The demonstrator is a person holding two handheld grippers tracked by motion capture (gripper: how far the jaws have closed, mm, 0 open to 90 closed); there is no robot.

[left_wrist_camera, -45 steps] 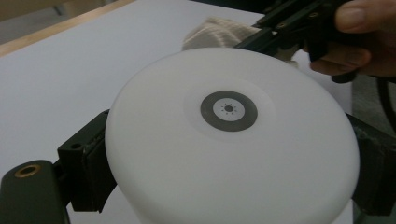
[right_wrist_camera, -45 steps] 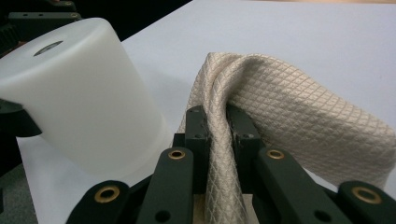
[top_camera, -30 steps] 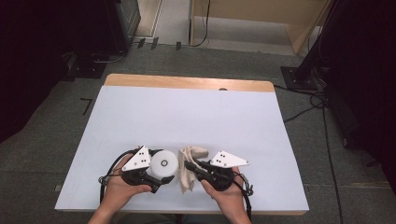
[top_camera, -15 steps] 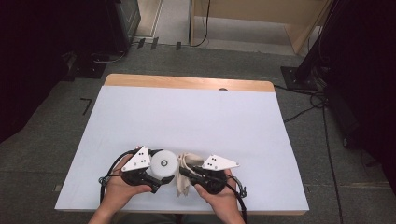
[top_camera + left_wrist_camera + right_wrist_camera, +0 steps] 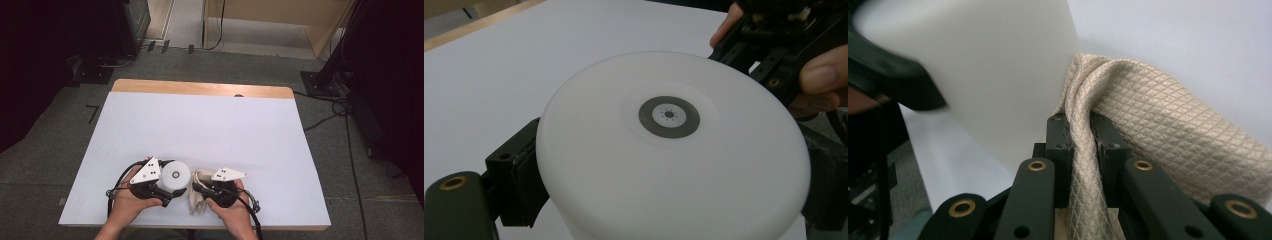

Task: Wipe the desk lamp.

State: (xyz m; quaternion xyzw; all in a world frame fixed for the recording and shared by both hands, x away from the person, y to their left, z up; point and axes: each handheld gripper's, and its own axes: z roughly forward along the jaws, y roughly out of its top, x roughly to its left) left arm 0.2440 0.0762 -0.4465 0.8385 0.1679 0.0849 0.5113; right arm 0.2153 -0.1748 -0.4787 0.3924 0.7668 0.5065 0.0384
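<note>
Near edge of counter (image 5: 150, 115): left hand-held gripper (image 5: 172, 194) clamped on white round container (image 5: 176, 174); right hand-held gripper (image 5: 196, 190) clenched on beige quilted cloth (image 5: 199, 200), touching container's side. Step: probably wiping. Next: cloth pressed around wall, container steadied.

We see even, soft overhead light, dark room edges, faint shadows; the close container (image 5: 968, 75) blurs.

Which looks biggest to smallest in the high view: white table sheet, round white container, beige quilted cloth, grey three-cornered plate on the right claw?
1. White table sheet, by far the largest.
2. Round white container and beige quilted cloth: they look alike, and the cloth is partly hidden, so unranked.
3. Grey three-cornered plate on the right claw, smallest.
</note>
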